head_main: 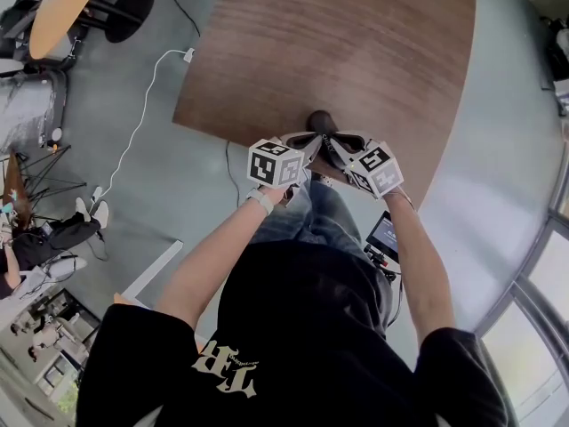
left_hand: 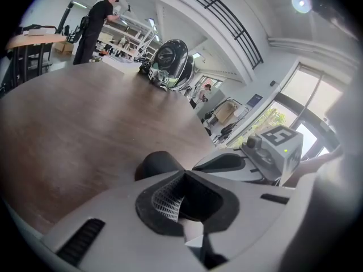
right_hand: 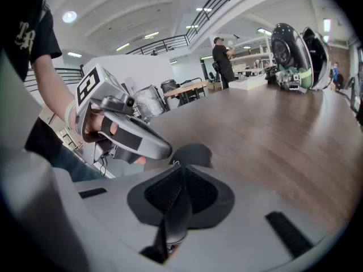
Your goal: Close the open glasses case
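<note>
One glasses case (head_main: pixel 322 121) lies on the wooden table (head_main: pixel 356 43), close to the table's near edge. It shows as a single dark, rounded shape, and no view shows whether its lid is up or down.

Two grippers meet at the case from the person's side. The left gripper (head_main: pixel 307 140) comes in from the left of the case and the right gripper (head_main: pixel 338 145) from the right of it, their tips close together just in front of it. Each carries one marker cube, two in all: the left cube (head_main: pixel 274 163) and the right cube (head_main: pixel 378 169), both nearer the person than the case.

In the left gripper view the left gripper's jaws are pressed together with nothing between them, and the case (left_hand: pixel 160 164) sits just beyond their tips. In the right gripper view the right gripper's jaws are likewise drawn together and empty, with the case (right_hand: pixel 193 153) just ahead.

Far beyond the case, at the table's other end, stands one large round machine (left_hand: pixel 173 61), and one person in black (left_hand: pixel 96 24) stands near it. On the floor to the left of the case's table run one white cable (head_main: pixel 133 132) and, farther off, one second, lighter table top (head_main: pixel 58 3).
</note>
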Demonstrator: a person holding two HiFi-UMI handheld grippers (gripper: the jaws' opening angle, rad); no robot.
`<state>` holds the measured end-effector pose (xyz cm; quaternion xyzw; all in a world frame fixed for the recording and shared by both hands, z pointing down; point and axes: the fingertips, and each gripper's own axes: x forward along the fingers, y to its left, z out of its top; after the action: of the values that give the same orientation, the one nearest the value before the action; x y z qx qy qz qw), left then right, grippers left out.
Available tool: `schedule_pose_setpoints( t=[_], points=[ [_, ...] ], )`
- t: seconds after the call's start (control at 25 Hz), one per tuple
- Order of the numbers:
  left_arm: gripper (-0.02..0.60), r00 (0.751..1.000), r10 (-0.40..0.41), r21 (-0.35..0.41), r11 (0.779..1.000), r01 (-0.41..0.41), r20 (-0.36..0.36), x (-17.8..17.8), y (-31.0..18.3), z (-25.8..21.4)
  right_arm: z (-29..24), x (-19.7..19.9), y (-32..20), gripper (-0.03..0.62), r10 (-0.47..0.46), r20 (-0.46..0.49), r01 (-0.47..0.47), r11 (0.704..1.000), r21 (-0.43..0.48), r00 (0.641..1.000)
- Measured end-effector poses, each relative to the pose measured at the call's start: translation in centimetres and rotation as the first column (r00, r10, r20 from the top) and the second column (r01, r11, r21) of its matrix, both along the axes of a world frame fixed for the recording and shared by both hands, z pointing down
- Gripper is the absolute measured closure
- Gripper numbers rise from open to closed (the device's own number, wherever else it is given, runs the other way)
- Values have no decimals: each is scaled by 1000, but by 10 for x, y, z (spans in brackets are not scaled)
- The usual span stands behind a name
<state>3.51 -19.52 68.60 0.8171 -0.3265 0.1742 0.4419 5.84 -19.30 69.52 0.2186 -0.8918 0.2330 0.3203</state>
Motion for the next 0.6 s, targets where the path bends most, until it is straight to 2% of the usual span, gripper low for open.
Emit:
schedule_pose_setpoints(
  t=[0.2, 0.36, 0.52, 0.6],
  points=[
    [583, 999, 32, -1, 1000, -32, 20, 10, -10, 6, 7, -2, -1, 586, 8, 34, -9, 1000, 28, 999],
    [583, 998, 46, -8, 999, -46, 45, 15, -12, 11, 4, 0, -1, 599, 18, 11, -18, 999, 26, 1000],
    [583, 997, 52, -7, 999, -51, 50, 16, -11, 10, 3, 1, 0, 599, 43, 46, -43, 999, 14, 998],
    [583, 997, 58, -4, 998, -58, 58, 16, -11, 10, 4, 5, 1, 599, 31, 34, -32, 999, 21, 999]
  ],
)
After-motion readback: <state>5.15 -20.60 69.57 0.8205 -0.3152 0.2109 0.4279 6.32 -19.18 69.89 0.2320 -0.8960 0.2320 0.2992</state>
